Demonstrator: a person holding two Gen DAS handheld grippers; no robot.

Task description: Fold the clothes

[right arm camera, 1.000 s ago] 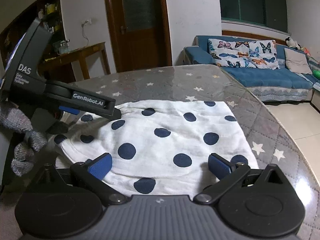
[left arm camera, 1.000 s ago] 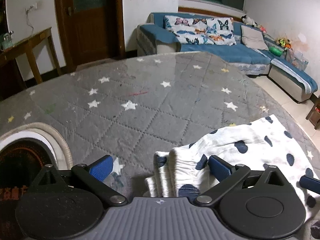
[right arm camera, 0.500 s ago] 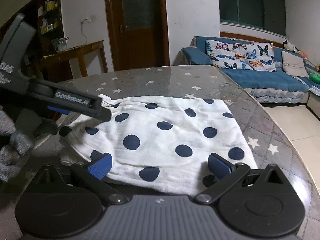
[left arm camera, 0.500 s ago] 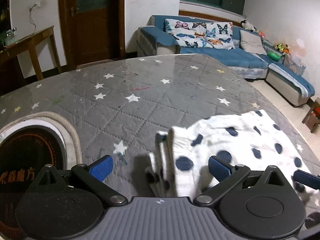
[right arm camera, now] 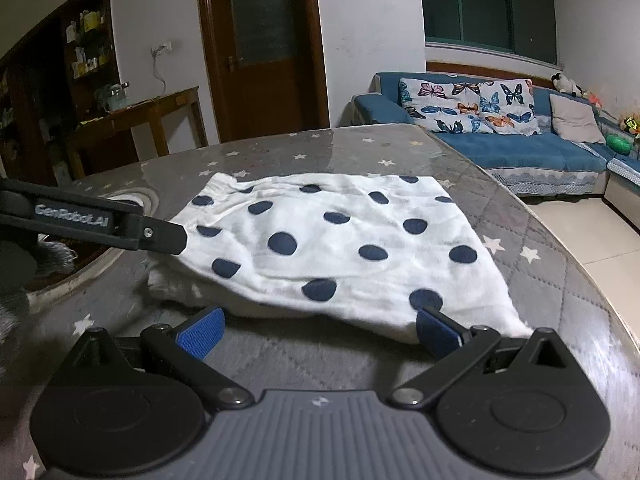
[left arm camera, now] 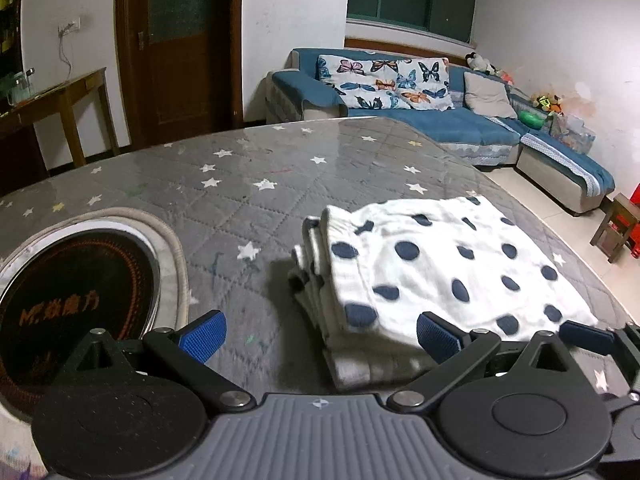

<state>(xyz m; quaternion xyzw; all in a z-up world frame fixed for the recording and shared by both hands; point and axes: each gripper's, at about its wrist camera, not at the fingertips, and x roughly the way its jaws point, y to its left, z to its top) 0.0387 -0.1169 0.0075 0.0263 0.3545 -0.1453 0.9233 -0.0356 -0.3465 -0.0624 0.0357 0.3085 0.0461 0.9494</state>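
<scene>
Left wrist view: grey star-quilted table (left arm camera: 240, 200), round cooktop (left arm camera: 76, 276) inset at left, blue sofa (left arm camera: 460, 124) and wooden door (left arm camera: 180, 44) behind. Your folded polka-dot cloth (left arm camera: 432, 272) lies flat on the table, just ahead of both tongs. Left gripper (left arm camera: 320, 332) spread apart, empty; right gripper (right arm camera: 320, 330) likewise, cloth edge just beyond its fingertips.

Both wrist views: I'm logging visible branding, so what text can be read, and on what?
"GenRobot.AI": white lettering on the side of the left gripper, right wrist view.
Orange lettering on the round black cooktop: begins "M", the rest unreadable.
Nothing else legible.
</scene>
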